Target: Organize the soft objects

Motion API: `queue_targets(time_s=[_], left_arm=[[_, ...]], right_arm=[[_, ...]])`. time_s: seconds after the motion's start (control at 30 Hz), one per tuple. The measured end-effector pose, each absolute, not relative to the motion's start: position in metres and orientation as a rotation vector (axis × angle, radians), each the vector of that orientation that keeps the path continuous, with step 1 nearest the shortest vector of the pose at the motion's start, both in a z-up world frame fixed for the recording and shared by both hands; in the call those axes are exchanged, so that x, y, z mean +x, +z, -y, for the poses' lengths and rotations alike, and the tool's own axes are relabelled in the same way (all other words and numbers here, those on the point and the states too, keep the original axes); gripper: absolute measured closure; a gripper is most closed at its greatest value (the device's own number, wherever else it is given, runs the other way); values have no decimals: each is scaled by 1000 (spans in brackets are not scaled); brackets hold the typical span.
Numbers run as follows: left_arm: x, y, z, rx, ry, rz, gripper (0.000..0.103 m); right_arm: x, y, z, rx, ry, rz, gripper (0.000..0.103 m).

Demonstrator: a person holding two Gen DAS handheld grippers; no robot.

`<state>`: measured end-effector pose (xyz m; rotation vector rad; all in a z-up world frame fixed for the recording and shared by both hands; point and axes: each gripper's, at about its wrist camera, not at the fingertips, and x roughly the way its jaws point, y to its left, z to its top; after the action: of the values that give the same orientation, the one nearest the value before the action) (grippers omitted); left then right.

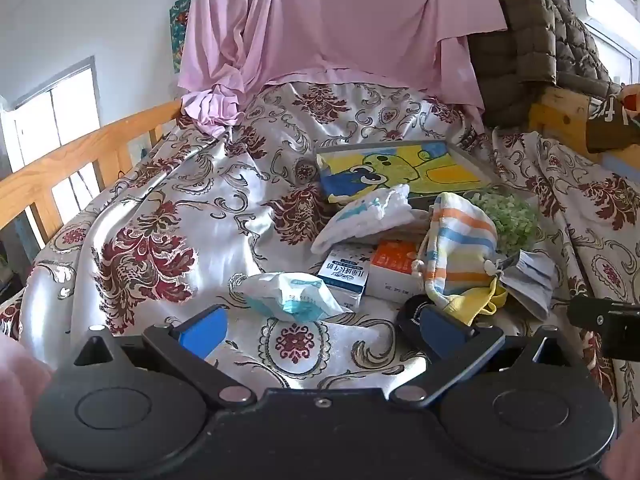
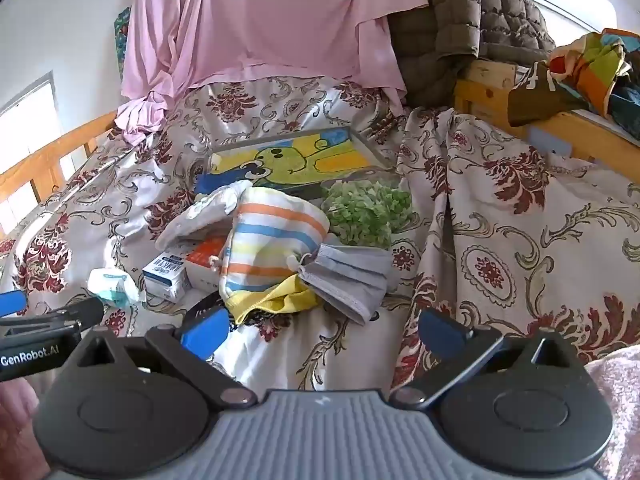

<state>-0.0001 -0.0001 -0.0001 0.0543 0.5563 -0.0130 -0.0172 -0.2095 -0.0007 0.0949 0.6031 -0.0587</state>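
Note:
A pile lies on the floral bedspread (image 1: 168, 216). It holds a striped drawstring pouch (image 1: 460, 248) (image 2: 272, 240), a grey face mask (image 2: 348, 276) (image 1: 528, 280), a yellow cloth (image 2: 276, 300), a white cloth (image 1: 368, 216) (image 2: 204, 212), a green fluffy item (image 1: 512, 216) (image 2: 368, 212) and a wrapped mask packet (image 1: 288, 292) (image 2: 112, 284). My left gripper (image 1: 320, 330) is open and empty, just in front of the packet. My right gripper (image 2: 320, 328) is open and empty, just in front of the yellow cloth and grey mask.
Two small cartons (image 1: 348, 276) (image 1: 394, 270) lie under the pouch. A framed cartoon picture (image 1: 404, 168) (image 2: 292, 156) lies behind the pile. Pink sheet (image 1: 320, 24) and a brown quilted jacket (image 1: 532, 32) hang at the back. Wooden bed rails stand left (image 1: 80, 156) and right (image 2: 560, 128).

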Motion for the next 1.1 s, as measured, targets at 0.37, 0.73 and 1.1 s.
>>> queue_targets(time_s=[0.37, 0.73, 1.1], left_arm=[[-2, 0, -2, 61, -25, -544, 1], [-2, -1, -3, 62, -25, -546, 1], [-3, -1, -2, 65, -24, -544, 1]], right_arm=[[-16, -3, 209, 107, -59, -606, 0], [-16, -3, 210, 108, -56, -607, 0], [-17, -4, 207, 106, -57, -608, 0]])
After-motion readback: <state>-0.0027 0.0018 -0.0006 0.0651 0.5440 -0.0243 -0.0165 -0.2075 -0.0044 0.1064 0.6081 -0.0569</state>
